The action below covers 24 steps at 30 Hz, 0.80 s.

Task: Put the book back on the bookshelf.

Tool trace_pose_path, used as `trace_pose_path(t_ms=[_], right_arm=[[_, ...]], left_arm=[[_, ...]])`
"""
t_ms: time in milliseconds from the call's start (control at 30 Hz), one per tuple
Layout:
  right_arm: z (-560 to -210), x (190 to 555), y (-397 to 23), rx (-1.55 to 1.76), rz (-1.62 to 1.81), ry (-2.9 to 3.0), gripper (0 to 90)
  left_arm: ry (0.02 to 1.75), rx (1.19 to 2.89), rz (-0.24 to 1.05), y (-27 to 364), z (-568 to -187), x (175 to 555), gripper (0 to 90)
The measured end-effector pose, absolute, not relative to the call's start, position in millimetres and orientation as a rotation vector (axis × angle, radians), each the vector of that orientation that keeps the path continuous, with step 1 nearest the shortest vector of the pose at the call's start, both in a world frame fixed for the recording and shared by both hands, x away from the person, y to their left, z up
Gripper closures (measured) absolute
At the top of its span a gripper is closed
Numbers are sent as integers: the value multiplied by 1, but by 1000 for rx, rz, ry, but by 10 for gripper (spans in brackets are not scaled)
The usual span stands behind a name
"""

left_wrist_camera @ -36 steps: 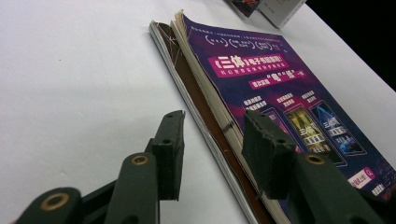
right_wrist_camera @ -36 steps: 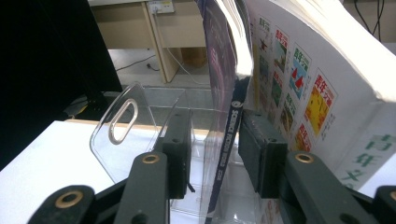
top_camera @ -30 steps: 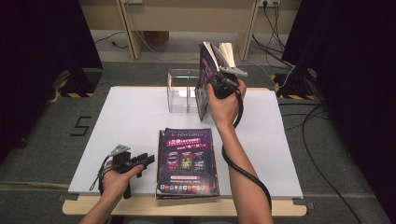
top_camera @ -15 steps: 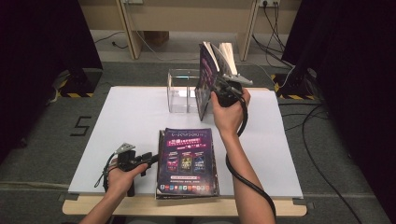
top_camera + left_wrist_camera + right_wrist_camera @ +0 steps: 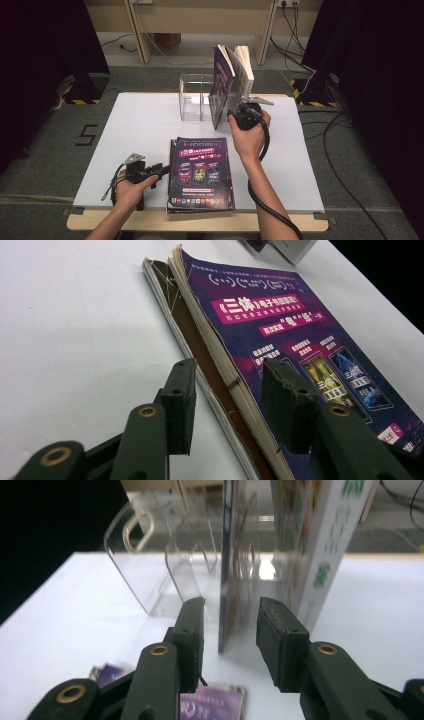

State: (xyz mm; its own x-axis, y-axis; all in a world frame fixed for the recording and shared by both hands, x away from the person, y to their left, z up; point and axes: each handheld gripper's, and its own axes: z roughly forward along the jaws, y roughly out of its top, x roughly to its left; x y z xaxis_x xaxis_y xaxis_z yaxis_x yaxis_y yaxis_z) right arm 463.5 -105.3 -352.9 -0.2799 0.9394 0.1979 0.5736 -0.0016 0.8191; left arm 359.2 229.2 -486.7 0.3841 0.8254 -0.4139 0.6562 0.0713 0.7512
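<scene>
The top magazine (image 5: 300,335) of the flat stack (image 5: 200,172) at the near table edge carries white Chinese headline characters, "三体" among them, on a pink band; the smaller print under it is too fine to read. A worn brown-edged one lies beneath it.

The upright magazines (image 5: 222,85) stand in the clear plastic holder (image 5: 192,97) at the far side; their covers are turned edge-on and blurred, so no title can be made out.

The left gripper (image 5: 227,400) lies low by the stack's left edge, jaws spread on either side of the spine, pads not pressing.

The right gripper (image 5: 230,630) has its jaws parted around the lower edge of one upright magazine, with gaps on both sides.
</scene>
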Motion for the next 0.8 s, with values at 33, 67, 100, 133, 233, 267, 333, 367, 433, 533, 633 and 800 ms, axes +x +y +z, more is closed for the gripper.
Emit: trace_pose_path(t_ms=[33,67,100,133,233,267,333,367,433,533,633,800], right_arm=[[-356,462,-107,1571,1190,1881,638],[-359,461,-108,1581,1184,1892,637],[-362,459,-110,1587,1180,1903,636],[-366,457,-111,1590,1168,1908,635],[-377,450,-113,1610,1130,1945,630],[-382,448,-114,1610,1119,1962,629],[-390,442,-115,1629,1106,1981,630],[-394,440,-116,1634,1099,1990,630],[-401,436,-118,1649,1092,2001,630],[-412,431,-120,1677,1077,2033,628],[-422,426,-120,1682,1051,2065,626],[-437,419,-118,1698,1015,2107,624]], left_arm=[[1335,1647,212,228,-486,359,572],[1332,1647,209,227,-486,360,573],[1331,1647,209,226,-485,360,573],[1331,1648,204,225,-486,361,573],[1339,1653,193,221,-487,363,572],[1337,1661,188,219,-488,364,571],[1342,1669,180,217,-488,366,569],[1344,1671,182,216,-488,367,567],[1349,1679,183,215,-489,368,563],[1354,1687,181,212,-490,369,559],[1359,1695,173,211,-492,369,557],[1361,1694,170,209,-493,369,556]])
